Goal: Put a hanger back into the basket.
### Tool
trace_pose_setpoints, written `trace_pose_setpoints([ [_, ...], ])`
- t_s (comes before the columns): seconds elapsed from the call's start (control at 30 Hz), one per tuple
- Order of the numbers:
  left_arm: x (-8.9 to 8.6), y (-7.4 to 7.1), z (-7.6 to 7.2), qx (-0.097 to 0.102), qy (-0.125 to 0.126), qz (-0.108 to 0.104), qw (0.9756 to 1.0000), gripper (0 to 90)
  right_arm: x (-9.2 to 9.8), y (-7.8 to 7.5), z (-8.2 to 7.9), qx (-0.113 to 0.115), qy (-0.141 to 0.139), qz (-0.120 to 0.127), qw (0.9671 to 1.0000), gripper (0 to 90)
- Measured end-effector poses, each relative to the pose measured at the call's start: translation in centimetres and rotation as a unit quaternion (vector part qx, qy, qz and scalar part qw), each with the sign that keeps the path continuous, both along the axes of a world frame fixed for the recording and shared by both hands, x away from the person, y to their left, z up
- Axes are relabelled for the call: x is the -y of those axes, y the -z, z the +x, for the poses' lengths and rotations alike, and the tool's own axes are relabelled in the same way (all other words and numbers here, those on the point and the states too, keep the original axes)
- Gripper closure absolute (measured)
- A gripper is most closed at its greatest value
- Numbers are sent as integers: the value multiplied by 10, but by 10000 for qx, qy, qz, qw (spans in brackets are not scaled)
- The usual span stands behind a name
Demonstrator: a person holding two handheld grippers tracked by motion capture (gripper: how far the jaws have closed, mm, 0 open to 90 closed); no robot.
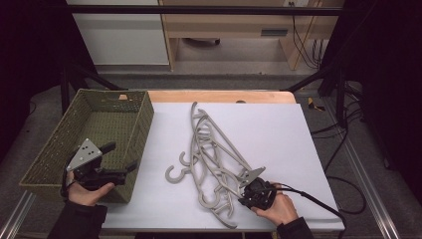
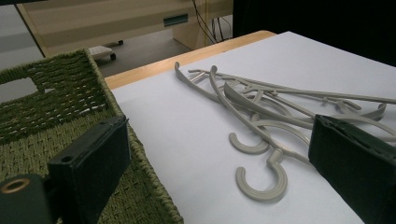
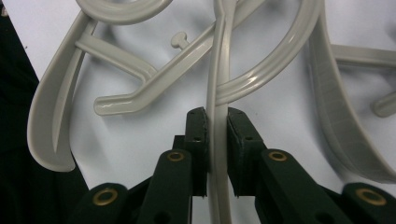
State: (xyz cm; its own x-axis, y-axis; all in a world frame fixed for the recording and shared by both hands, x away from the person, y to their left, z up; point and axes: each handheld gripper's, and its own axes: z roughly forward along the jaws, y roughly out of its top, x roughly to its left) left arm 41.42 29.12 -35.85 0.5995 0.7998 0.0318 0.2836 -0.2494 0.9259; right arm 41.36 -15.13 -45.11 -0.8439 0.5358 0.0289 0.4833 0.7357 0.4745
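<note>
Several grey plastic hangers [image 1: 214, 154] lie tangled in a pile on the white table top, hooks toward the front. My right gripper [image 1: 249, 194] sits at the pile's near right end, shut on one hanger's thin arm [image 3: 216, 116], which runs between its two pads [image 3: 196, 135]. My left gripper [image 1: 122, 157] hovers over the front right corner of the green woven basket [image 1: 59, 149], jaws wide open and empty. In the left gripper view the hangers [image 2: 280, 107] lie ahead beyond the basket rim [image 2: 140, 154].
The basket holds nothing that I can see. A bare wooden strip [image 1: 219, 95] runs along the table's far edge. Cables [image 1: 323, 204] trail off the right side. Cabinets [image 1: 119, 35] stand on the floor beyond the table.
</note>
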Motion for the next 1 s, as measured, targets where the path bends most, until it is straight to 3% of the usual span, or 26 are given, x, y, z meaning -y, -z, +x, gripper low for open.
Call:
trace_pose_setpoints([
  [0.57, 4, 0, 0, -3, 47, 26, 10000, 54, 2, 2, 2, -126, -29, 177, 9998, 813],
  [1.0, 10, 0, -2, 28, 145, 158, 9998, 56, 16, -24, 0, 50, 37, 730, 9973, 815],
])
